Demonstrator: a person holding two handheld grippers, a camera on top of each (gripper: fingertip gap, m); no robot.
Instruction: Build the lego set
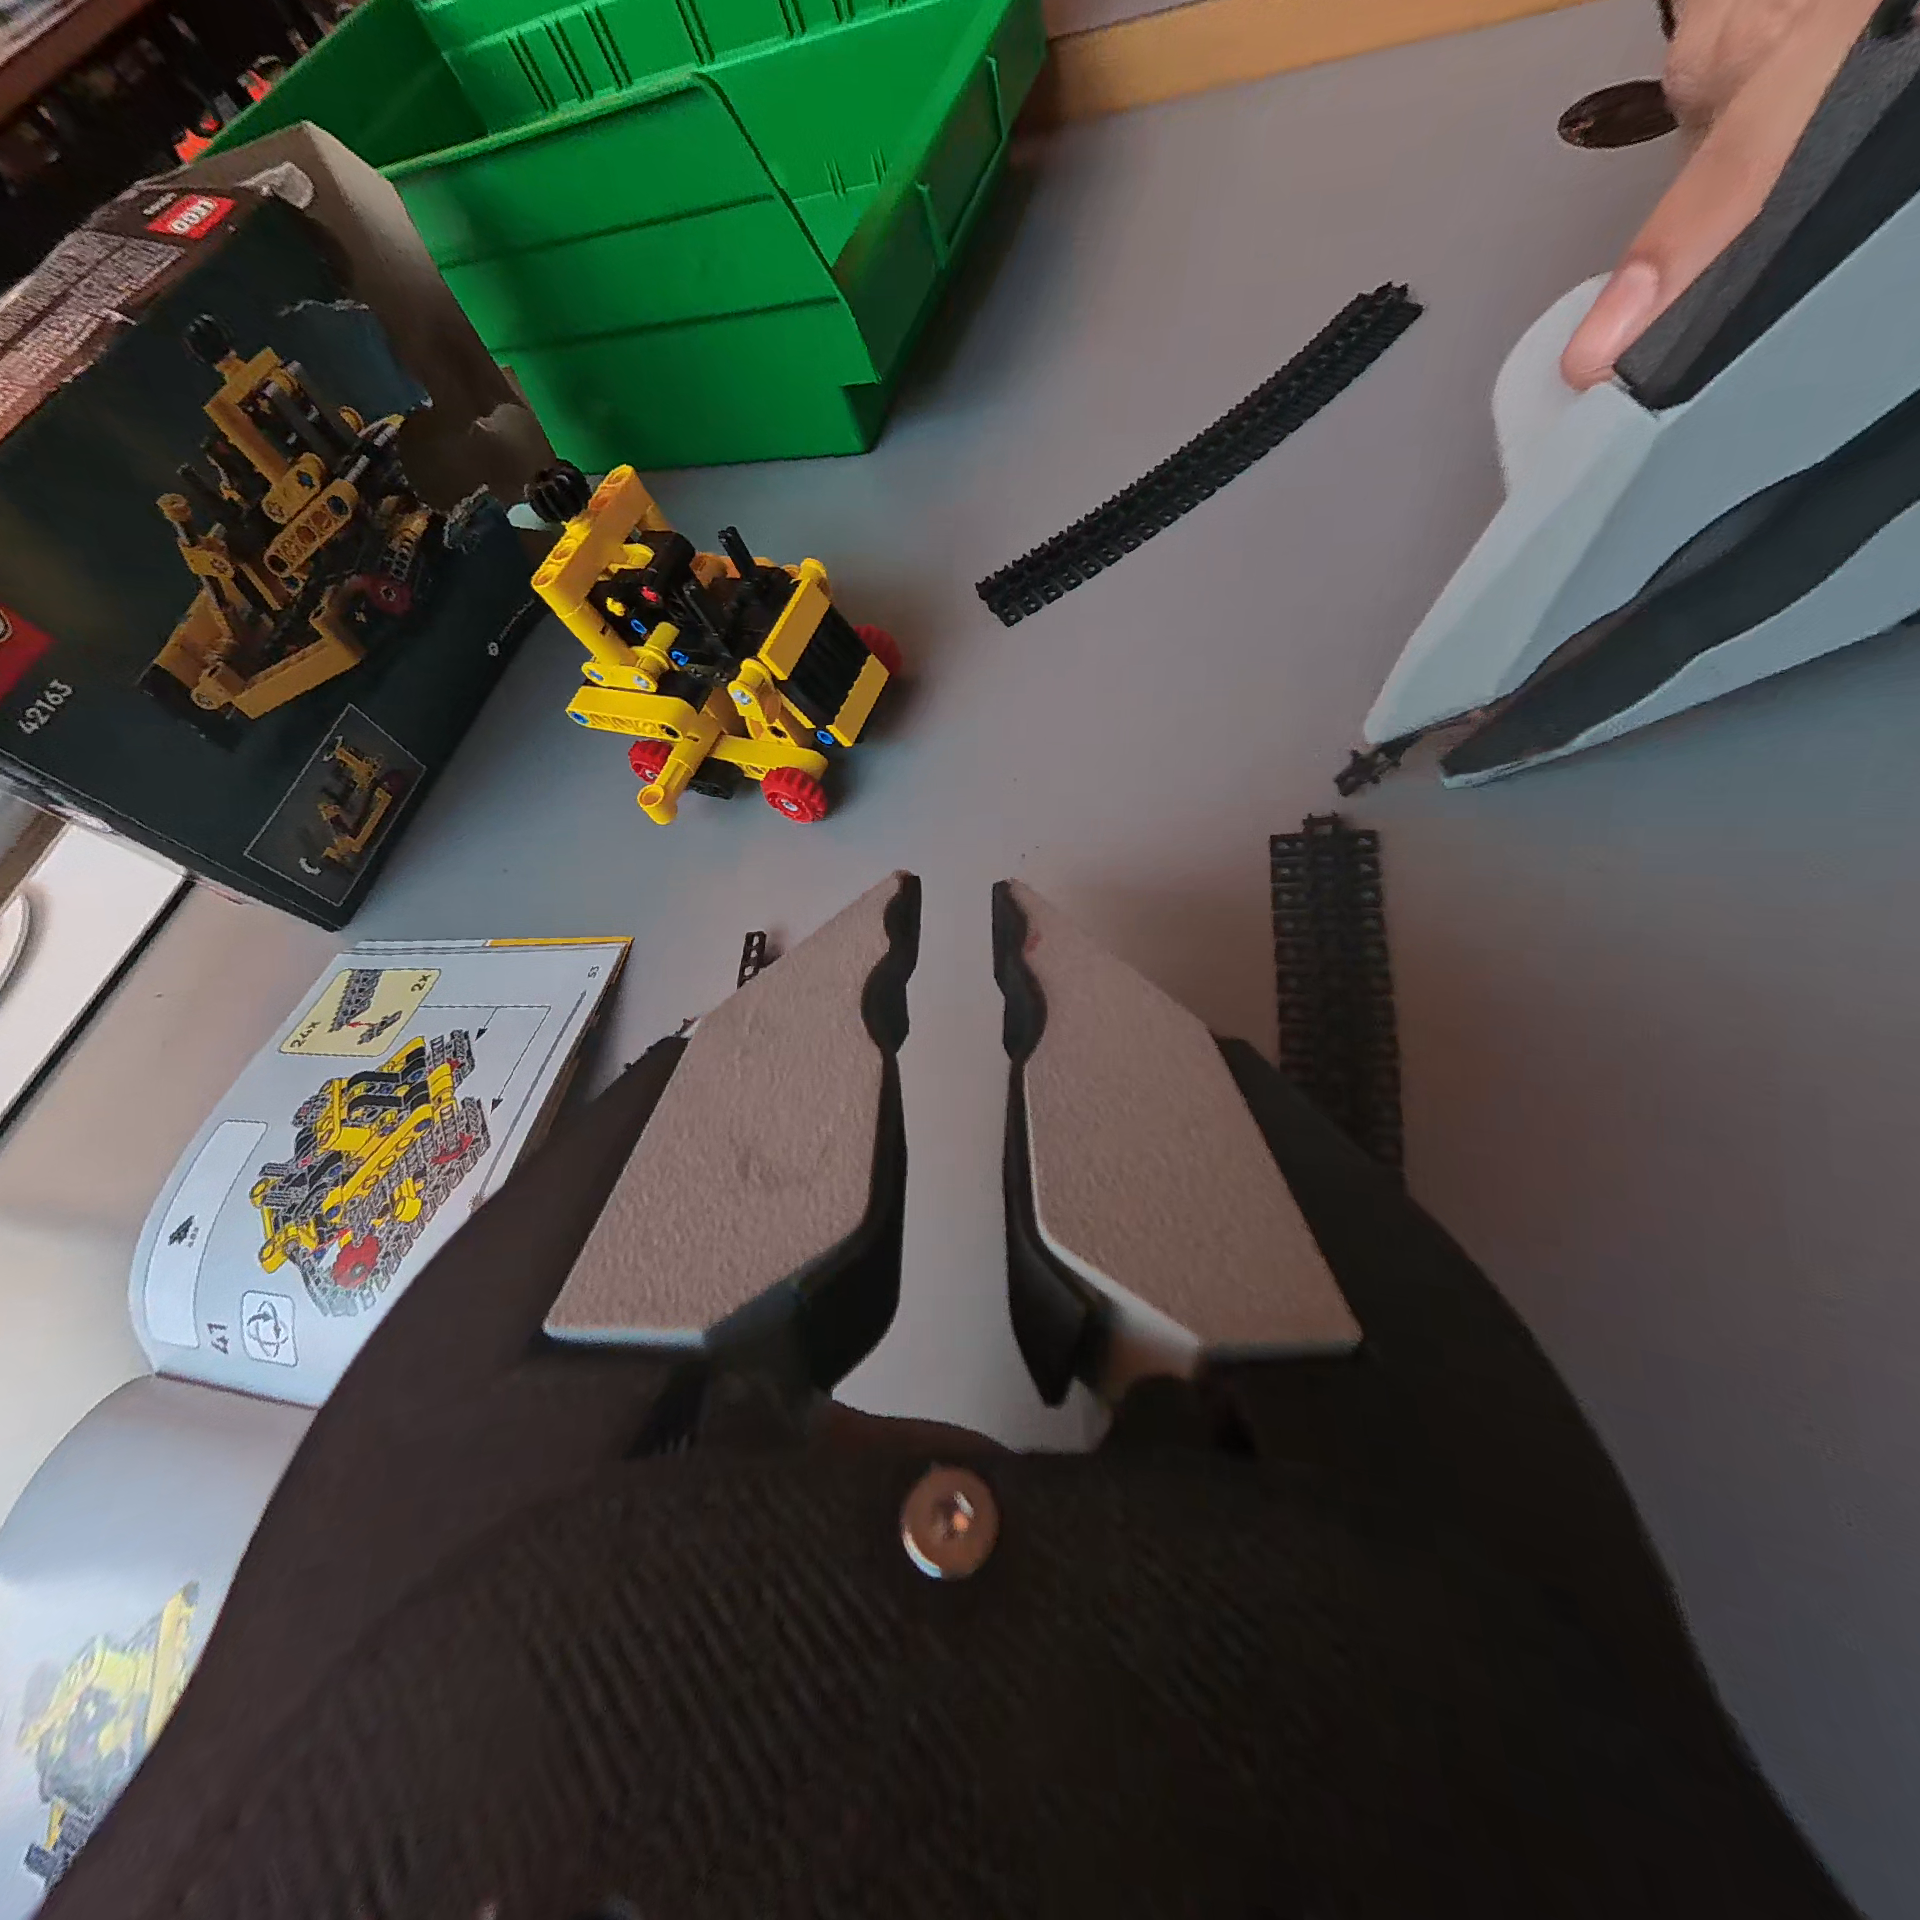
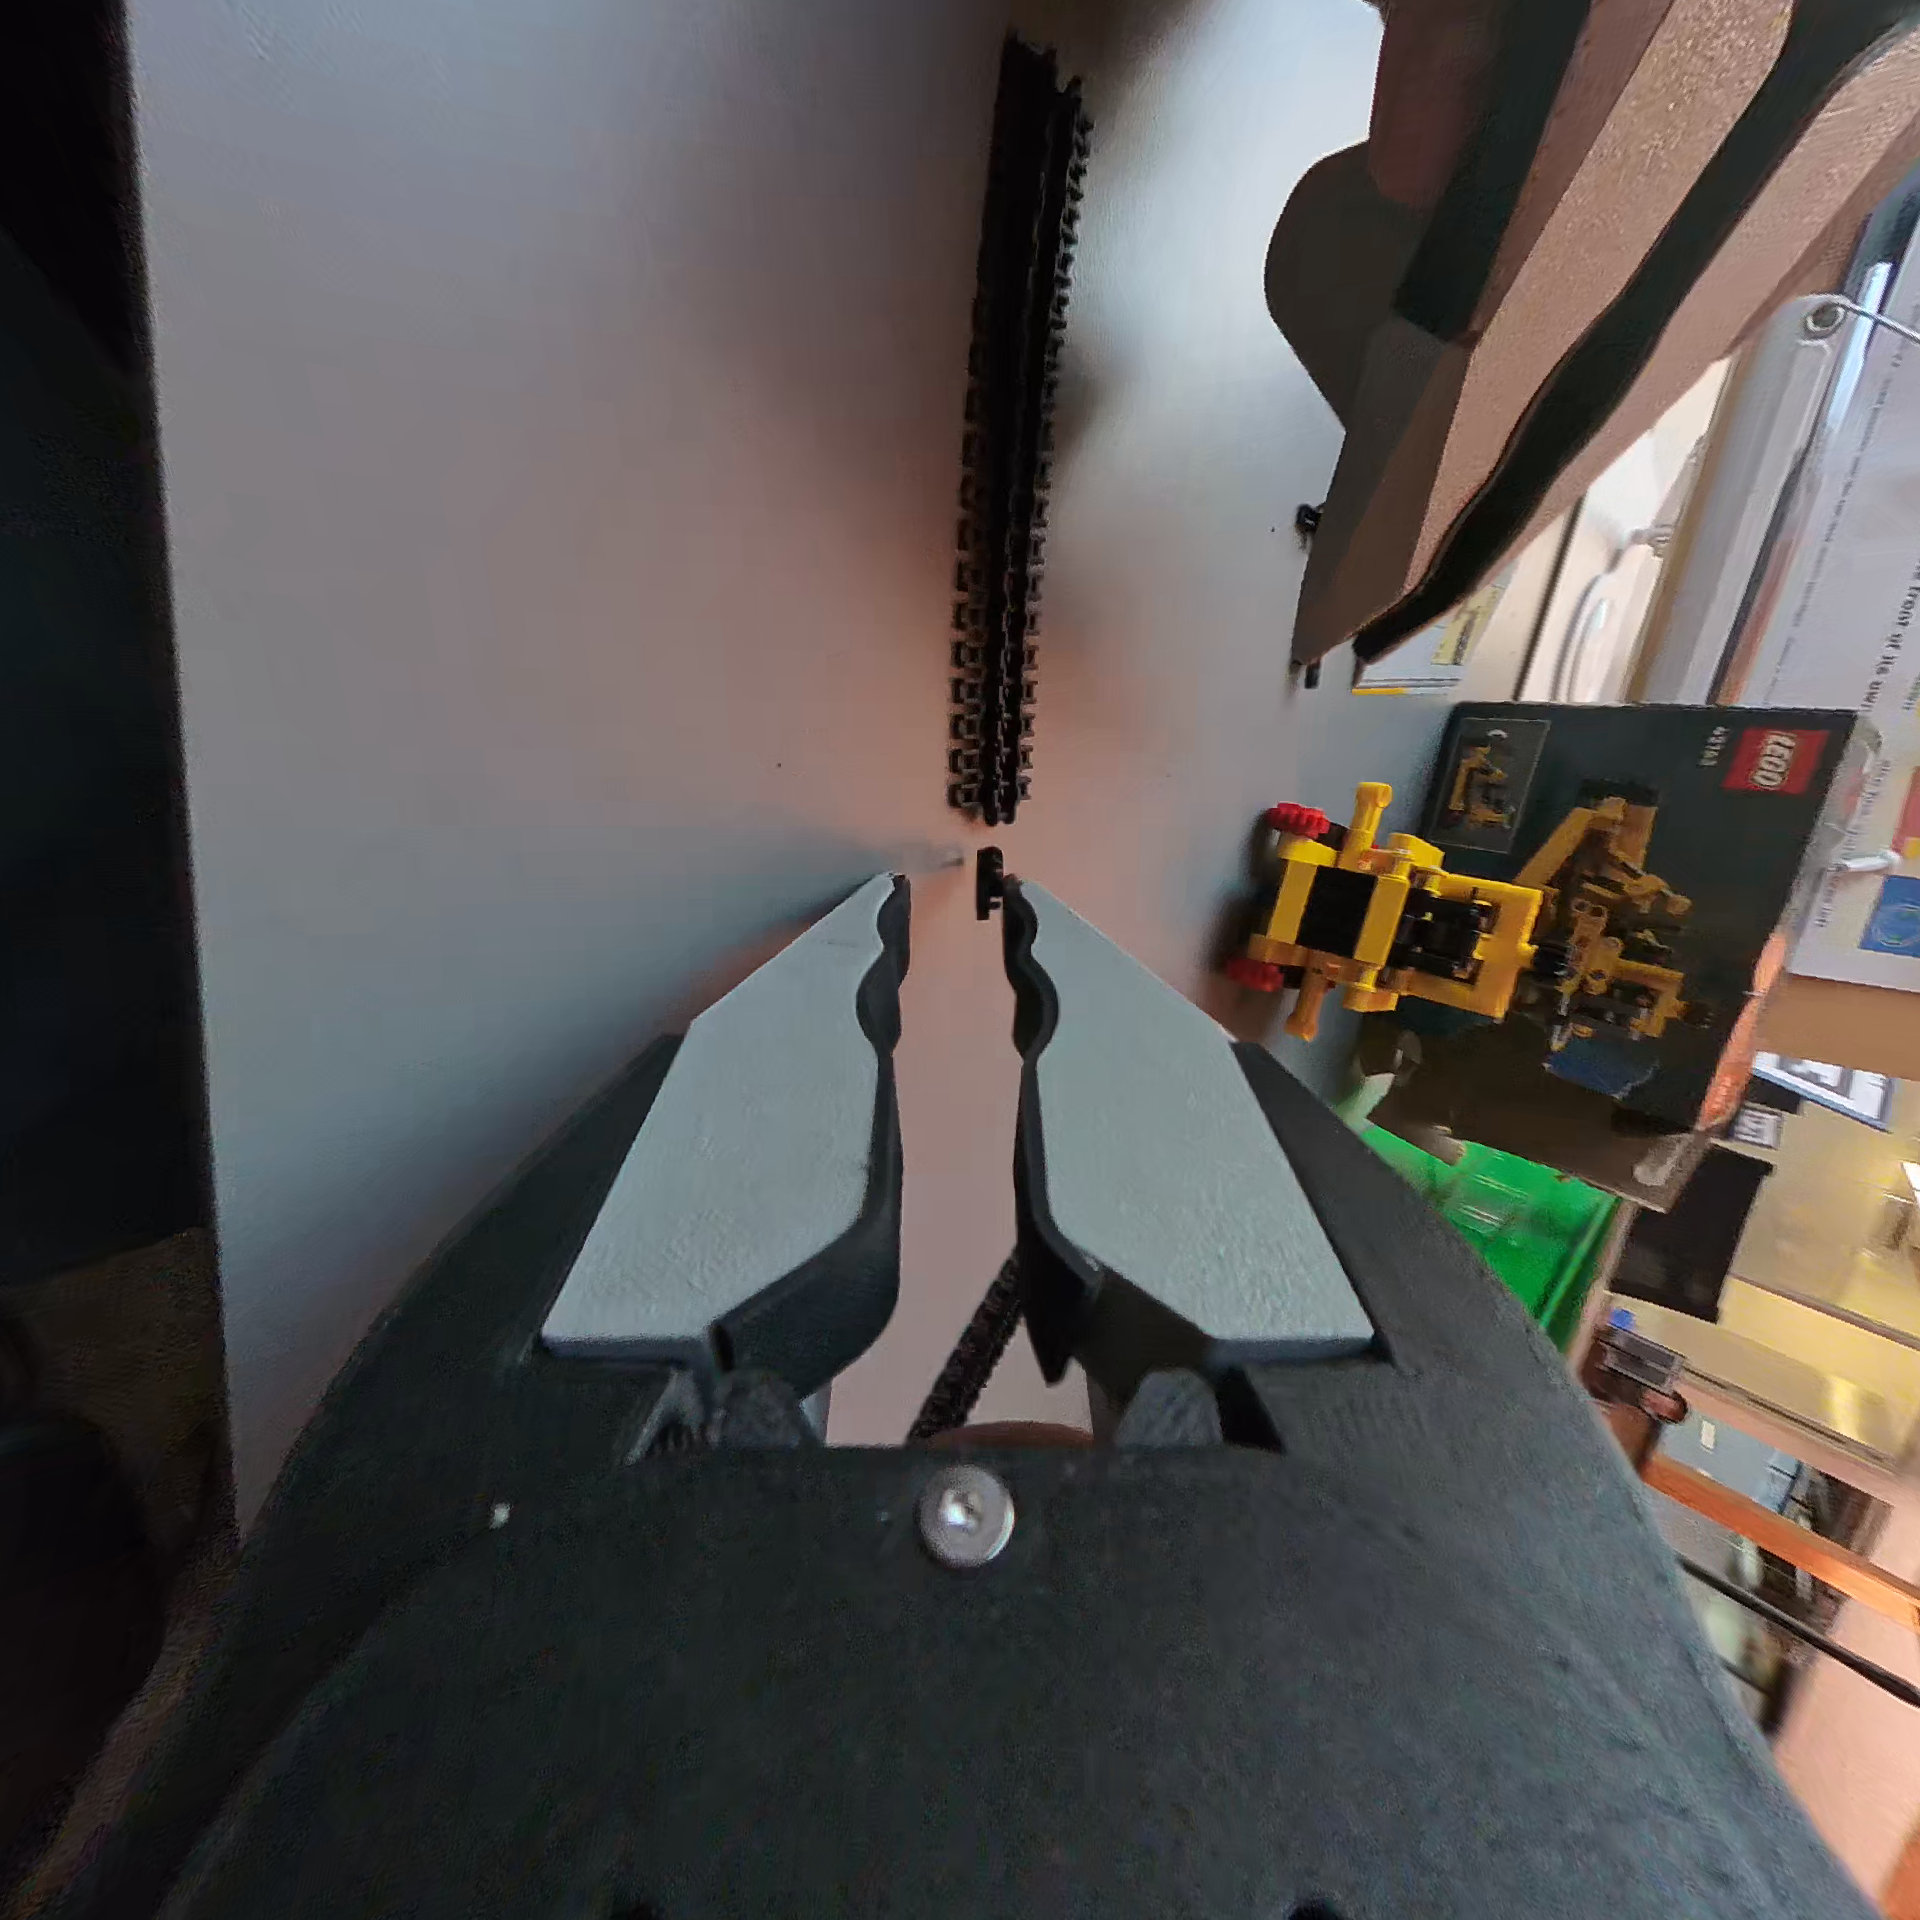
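A yellow and black bulldozer model (image 1: 717, 665) with red wheels stands on the grey table (image 1: 1039, 727), without tracks. One long black track strip (image 1: 1205, 457) lies behind it. A second, folded strip (image 1: 1330, 977) lies right of my left gripper (image 1: 956, 894), which is slightly open and empty above the table. My right gripper (image 2: 956, 894) is slightly open. A single black track link (image 2: 990, 883) sits at its right fingertip, just short of the folded strip's (image 2: 1003, 468) end. I cannot tell if the link touches the finger. The model also shows in the right wrist view (image 2: 1371, 925).
The set's dark box (image 1: 239, 540) and a green bin (image 1: 707, 229) stand behind the model. An open instruction booklet (image 1: 364, 1143) lies at the left. The right gripper (image 1: 1413, 758) comes in from the upper right, held by a hand (image 1: 1662, 208). About 10 cm separates my left fingertips from my right.
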